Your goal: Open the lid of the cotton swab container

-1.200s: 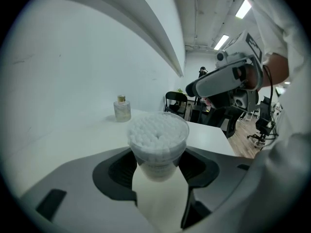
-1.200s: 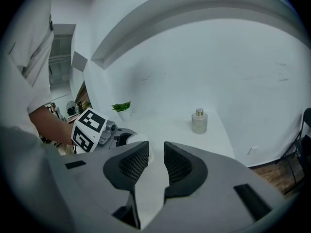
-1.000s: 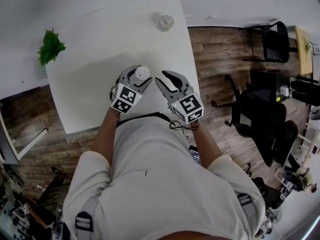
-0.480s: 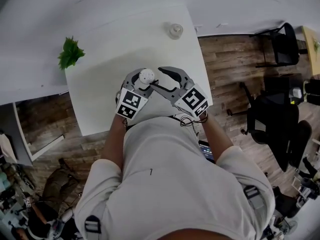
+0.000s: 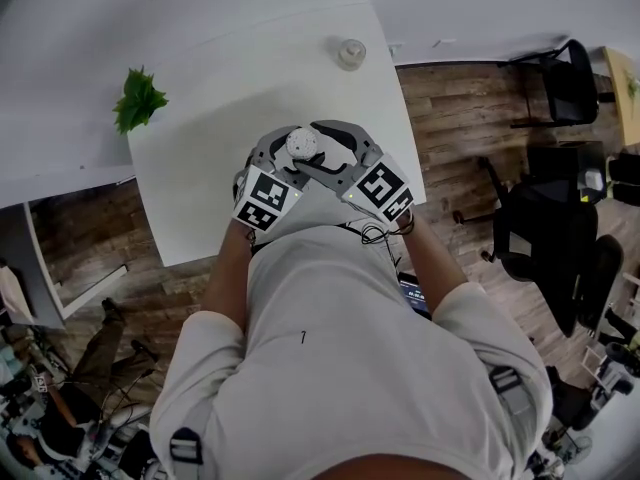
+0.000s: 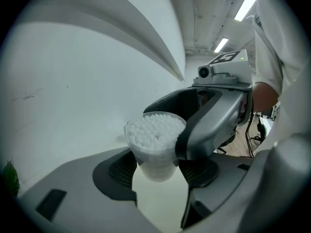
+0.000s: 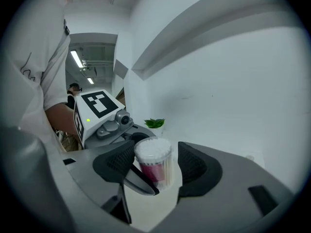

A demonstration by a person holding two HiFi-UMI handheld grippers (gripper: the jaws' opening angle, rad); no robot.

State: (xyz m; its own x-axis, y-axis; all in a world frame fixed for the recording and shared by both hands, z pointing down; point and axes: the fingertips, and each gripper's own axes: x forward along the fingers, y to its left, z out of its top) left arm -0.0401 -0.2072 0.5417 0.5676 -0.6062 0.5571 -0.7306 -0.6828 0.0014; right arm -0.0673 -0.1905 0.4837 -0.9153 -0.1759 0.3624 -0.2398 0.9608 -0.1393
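Cotton swab container (image 5: 301,143): It was held up over the near edge of the white table (image 5: 220,88), close to the person's chest. It stood roughly upright with its long axis vertical, and the white swab heads were packed at its top.
Lid: It was clear and looked to be on, though that was hard to tell.
Left gripper (image 6: 158,171): It was clenched on the container's lower body, carrying it above the table.
Right gripper (image 7: 155,166): It was released. Its jaws had just been opening and stood wide on either side of the container's top, with no pad pressing on it.
Key relation: The container's upper end lay straight ahead between the right gripper's jaws. The right gripper reached in from the side, across the upright axis. I judged it to be the free hand and the one placed to take the lid.
Potted plant (image 5: 138,100): It sat at the table's far left corner.
Small round jar (image 5: 351,52): It sat at the table's far right edge, well apart from the grippers.
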